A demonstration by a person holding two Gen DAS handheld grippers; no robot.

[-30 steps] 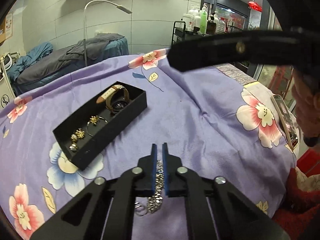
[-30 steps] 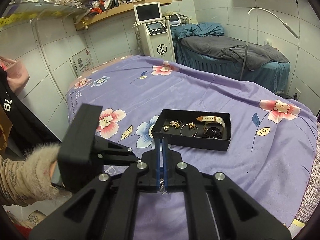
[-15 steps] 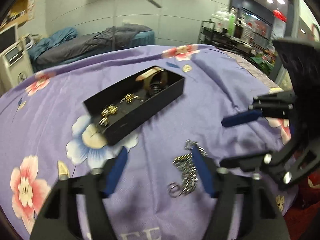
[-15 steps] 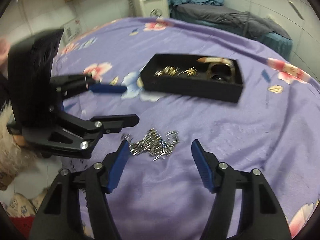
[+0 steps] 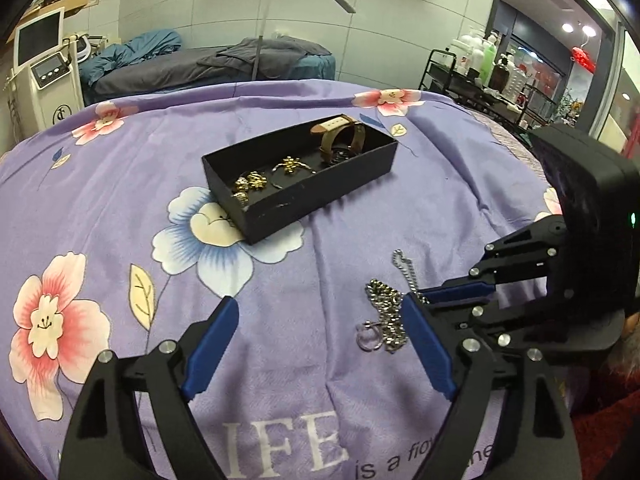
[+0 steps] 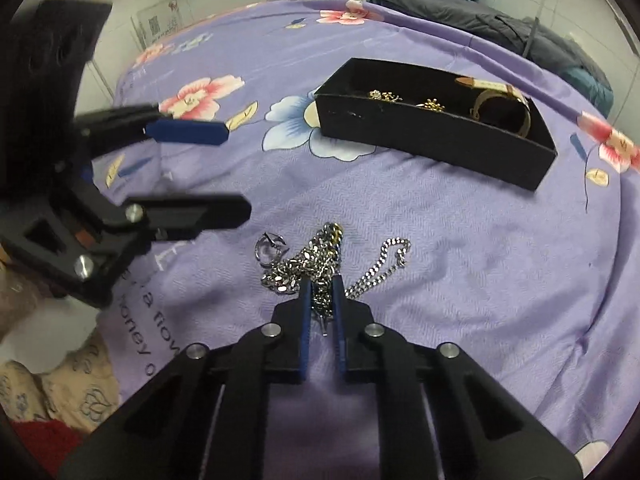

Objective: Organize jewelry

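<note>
A silver chain necklace lies bunched on the purple flowered sheet, with a clear ring at its left end; it also shows in the left wrist view. My right gripper is shut on the near end of the chain. My left gripper is open and empty, just left of the chain; it shows in the right wrist view too. A black box further back holds gold earrings, a bracelet and a tan-strap watch.
The bed's purple sheet spreads around the box. A white machine with a screen, a second bed with grey covers, a lamp arm and a trolley of bottles stand behind.
Both grippers let the chain drop onto the sheet and opened. Since then my right gripper has closed on the chain's near end; my left stays open.
</note>
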